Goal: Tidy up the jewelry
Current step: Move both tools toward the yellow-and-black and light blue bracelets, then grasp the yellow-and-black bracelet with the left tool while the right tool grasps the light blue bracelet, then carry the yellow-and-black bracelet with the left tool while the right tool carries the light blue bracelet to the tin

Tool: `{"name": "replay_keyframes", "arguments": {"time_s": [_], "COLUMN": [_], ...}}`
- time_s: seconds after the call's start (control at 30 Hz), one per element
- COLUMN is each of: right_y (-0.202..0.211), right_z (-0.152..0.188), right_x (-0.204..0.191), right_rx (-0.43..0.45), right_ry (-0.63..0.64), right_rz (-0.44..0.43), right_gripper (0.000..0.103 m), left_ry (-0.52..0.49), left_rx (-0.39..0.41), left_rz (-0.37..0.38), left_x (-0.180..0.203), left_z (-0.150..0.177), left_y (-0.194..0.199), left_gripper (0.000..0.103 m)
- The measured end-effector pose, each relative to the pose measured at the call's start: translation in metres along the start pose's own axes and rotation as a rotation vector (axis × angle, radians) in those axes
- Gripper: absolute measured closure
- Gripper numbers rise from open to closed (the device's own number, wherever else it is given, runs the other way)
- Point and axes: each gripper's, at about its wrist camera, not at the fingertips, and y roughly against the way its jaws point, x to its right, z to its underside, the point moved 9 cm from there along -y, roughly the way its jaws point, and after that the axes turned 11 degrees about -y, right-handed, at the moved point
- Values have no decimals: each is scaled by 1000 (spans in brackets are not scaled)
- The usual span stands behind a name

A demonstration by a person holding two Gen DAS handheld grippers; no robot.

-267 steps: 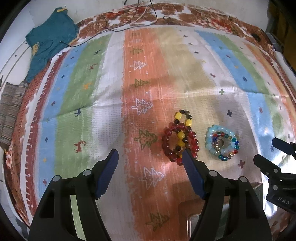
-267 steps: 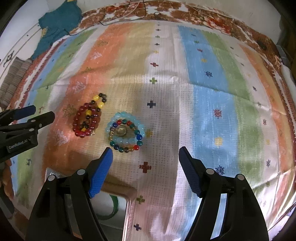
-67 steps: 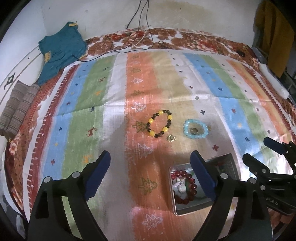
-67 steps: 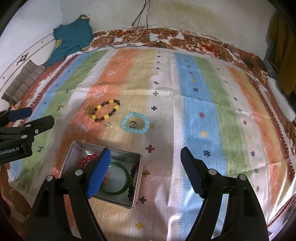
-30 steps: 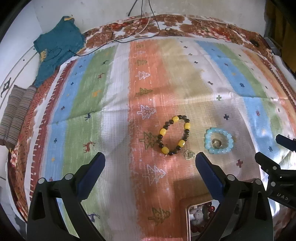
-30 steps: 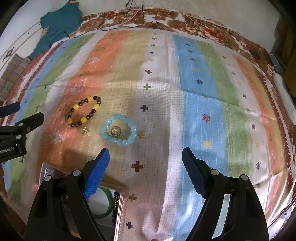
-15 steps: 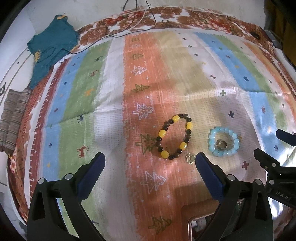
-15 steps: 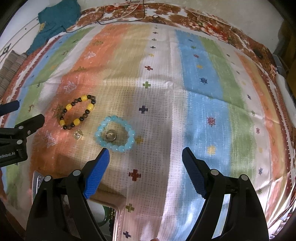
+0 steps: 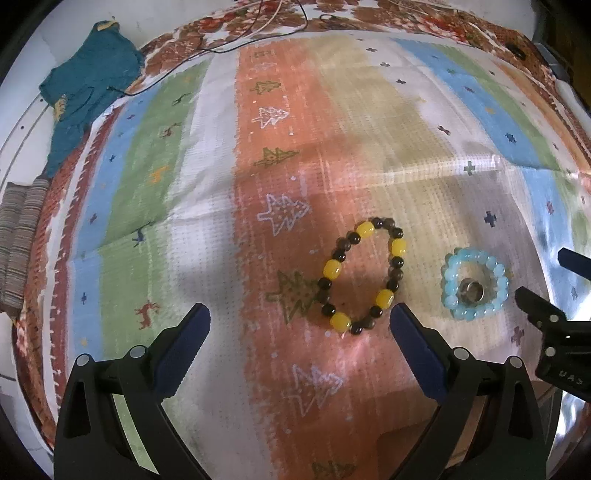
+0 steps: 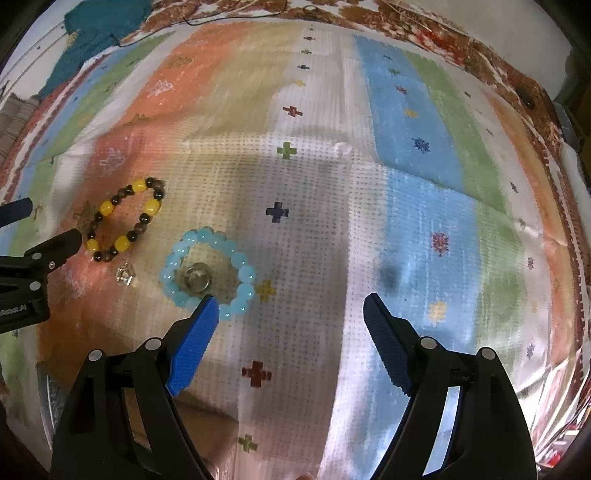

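A yellow-and-dark bead bracelet [image 9: 364, 275] lies on the striped cloth, also in the right wrist view [image 10: 123, 219]. A light blue bead bracelet [image 9: 475, 288] lies right of it with a metal ring [image 9: 471, 290] inside; both show in the right wrist view, bracelet [image 10: 243, 275] and ring [image 10: 195, 277]. A small clear pendant [image 10: 125, 277] lies near the yellow bracelet. My left gripper [image 9: 299, 321] is open just before the yellow bracelet. My right gripper [image 10: 286, 314] is open, its left finger over the blue bracelet's near edge.
A striped cloth [image 9: 207, 184] covers the surface. A teal garment [image 9: 85, 96] and cables [image 9: 258, 33] lie at the far left and back. A striped folded fabric [image 9: 18, 240] sits at the left edge. A metal tin's edge [image 10: 46, 391] shows at the lower left.
Both grippers have moved forward and lower toward the bracelets, which look larger now. The tin has slid almost out of view. Both stay open.
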Motion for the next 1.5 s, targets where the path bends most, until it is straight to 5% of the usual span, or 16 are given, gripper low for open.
{"name": "replay_keyframes", "arguments": {"time_s": [0.5,0.77,0.97,1.1,1.5], "right_y": [-23,-29,-27,-25,-1], "right_z": [-5,-1,-1,-2,-13], "right_x": [-9,-12,-8,-7,2], "right_rx": [-35,-53,-46,-32,33], "right_ry": [50,64,51,54,11], "right_rz": [40,17,8,0,-43], "right_gripper": [23,51,90,91,91], "left_ry": [-30,-7,8,13,50], "left_rx": [-36,-93,-100,-103,-21], "left_rz": [0,19,14,5,29], "left_x": [1,-5,-9,-13,-10], "left_z": [-8,-1,-1,-1,-10], "left_y": [-30,-49,-48,-47,-10], "left_gripper": [15,38,68,94,93]}}
